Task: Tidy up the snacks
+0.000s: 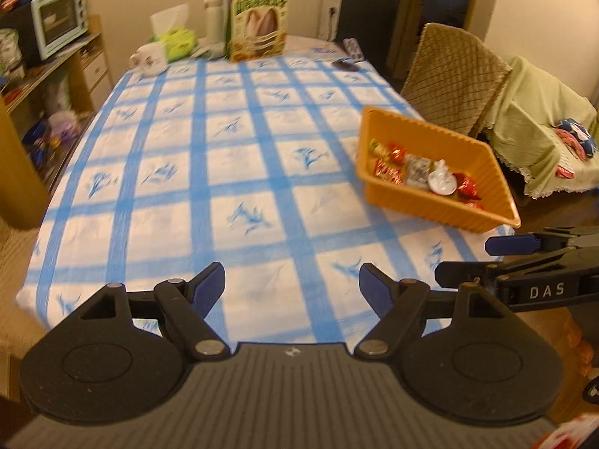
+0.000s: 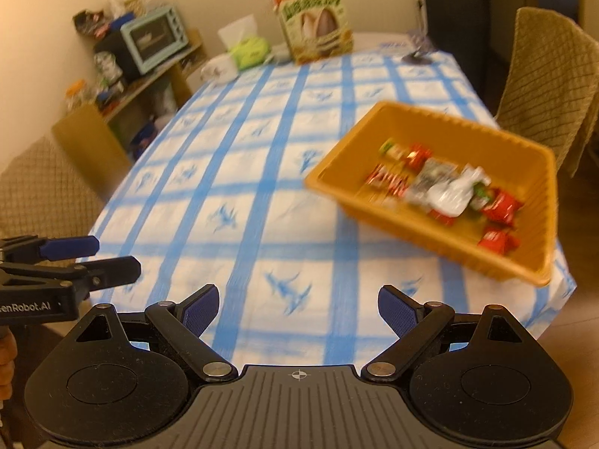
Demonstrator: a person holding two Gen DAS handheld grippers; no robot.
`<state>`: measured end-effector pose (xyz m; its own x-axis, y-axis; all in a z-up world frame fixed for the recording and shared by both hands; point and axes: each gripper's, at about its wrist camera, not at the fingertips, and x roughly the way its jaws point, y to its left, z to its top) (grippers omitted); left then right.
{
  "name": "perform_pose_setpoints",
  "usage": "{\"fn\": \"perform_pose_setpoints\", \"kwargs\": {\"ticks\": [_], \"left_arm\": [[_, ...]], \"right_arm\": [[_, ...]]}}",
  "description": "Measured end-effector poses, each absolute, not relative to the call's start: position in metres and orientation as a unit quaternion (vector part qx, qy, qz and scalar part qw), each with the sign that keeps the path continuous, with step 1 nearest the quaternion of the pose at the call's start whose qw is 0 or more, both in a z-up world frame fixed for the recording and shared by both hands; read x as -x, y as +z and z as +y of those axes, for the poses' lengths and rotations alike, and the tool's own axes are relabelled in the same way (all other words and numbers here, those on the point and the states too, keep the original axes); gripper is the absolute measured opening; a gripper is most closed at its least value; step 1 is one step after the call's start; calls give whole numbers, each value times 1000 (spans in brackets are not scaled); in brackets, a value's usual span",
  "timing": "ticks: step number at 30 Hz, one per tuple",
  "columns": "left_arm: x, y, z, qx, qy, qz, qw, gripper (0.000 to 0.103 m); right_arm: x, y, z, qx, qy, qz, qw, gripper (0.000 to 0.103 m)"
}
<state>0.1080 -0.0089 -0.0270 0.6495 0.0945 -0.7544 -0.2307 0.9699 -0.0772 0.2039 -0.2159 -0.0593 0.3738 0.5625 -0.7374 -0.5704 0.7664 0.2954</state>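
Note:
An orange plastic basket (image 1: 483,157) (image 2: 449,123) sits near the right front edge of the table and holds several wrapped snacks (image 1: 423,174) (image 2: 445,187), red, silver and white. My left gripper (image 1: 292,288) is open and empty, above the table's front edge, left of the basket. My right gripper (image 2: 298,307) is open and empty, also at the front edge, with the basket ahead to its right. Each gripper shows from the side in the other's view: the right one in the left wrist view (image 1: 498,258), the left one in the right wrist view (image 2: 93,258).
The table carries a blue-checked cloth (image 1: 232,172) (image 2: 262,194). At its far end stand a snack box (image 1: 260,22) (image 2: 318,22), a mug (image 1: 149,60), a green tissue pack (image 1: 179,39) (image 2: 249,50) and a white bottle (image 1: 214,18). A padded chair (image 1: 455,75) (image 2: 546,82) stands on the right, a shelf with a toaster oven (image 1: 60,18) (image 2: 155,37) on the left.

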Motion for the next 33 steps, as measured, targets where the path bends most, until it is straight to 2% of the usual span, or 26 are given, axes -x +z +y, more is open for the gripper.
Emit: {"fn": "perform_pose_setpoints", "kwargs": {"ticks": [15,33], "left_arm": [[-87,-43,-6,100,97,457,878,77],[-86,-20,-13,103,96,448,883,77]], "right_arm": [[-186,-75,-197,32,346,483,803,91],[-180,-48,-204,30,340,482,807,91]]}}
